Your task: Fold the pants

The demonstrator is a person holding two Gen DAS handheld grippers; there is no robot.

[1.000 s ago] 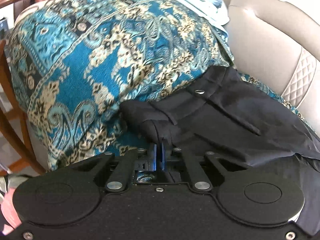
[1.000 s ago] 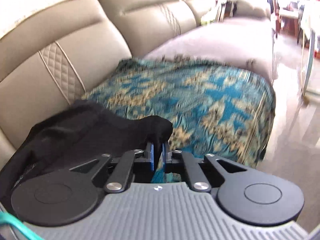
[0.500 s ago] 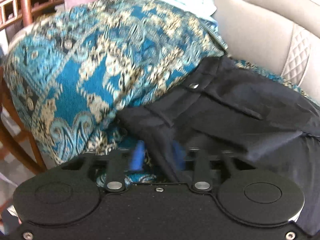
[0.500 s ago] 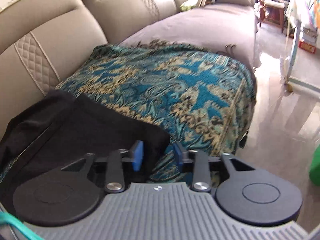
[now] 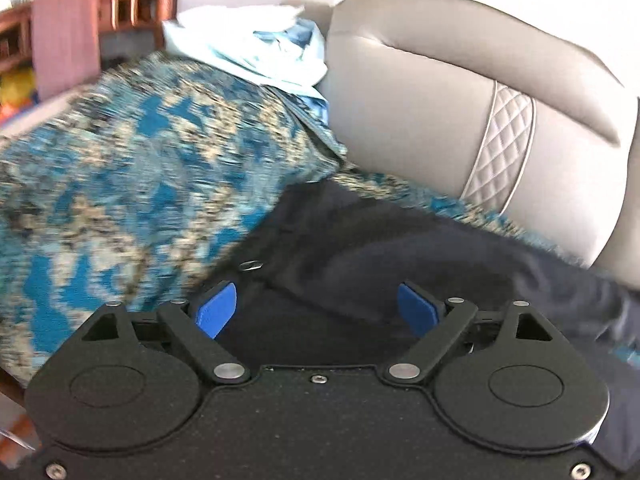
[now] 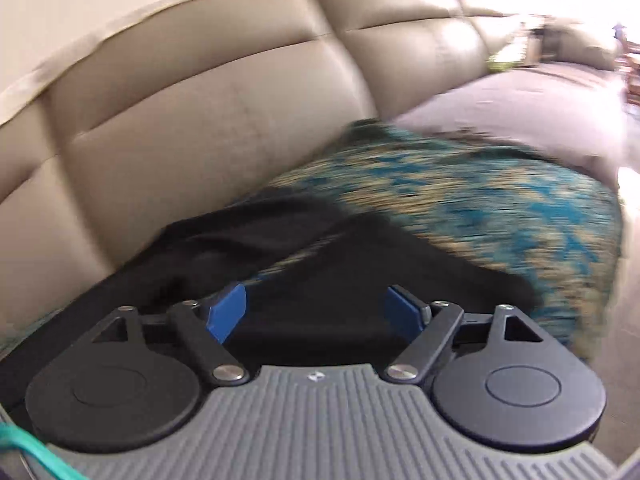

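The black pants point(image 5: 400, 264) lie on the sofa seat, spread over a teal-and-gold patterned throw point(image 5: 120, 200), with their far edge against the beige sofa backrest point(image 5: 420, 120). From my left camera I can see a small metal button point(image 5: 249, 266) on the waistband, just ahead of the blue pad on that side. From my right camera the pants point(image 6: 340, 280) show as a dark folded layer with a strip of the throw point(image 6: 480, 208) peeking through between two folds.

My left claw point(image 5: 318, 308) has just been opening and now stands wide, its blue pads point(image 5: 216, 310) well apart; the cloth lies below and between them, but neither pad presses on it, so I hold nothing there. My right claw point(image 6: 316, 308) is the same: its jaws have just been opening, the pads point(image 6: 226, 312) are spread wide over the black fabric, and nothing is gripped.

Further out, a pale blue bundle of cloth point(image 5: 256, 52) sits on the throw by the sofa's corner, with wooden furniture point(image 5: 132, 4) behind it. Both views are smeared by motion.
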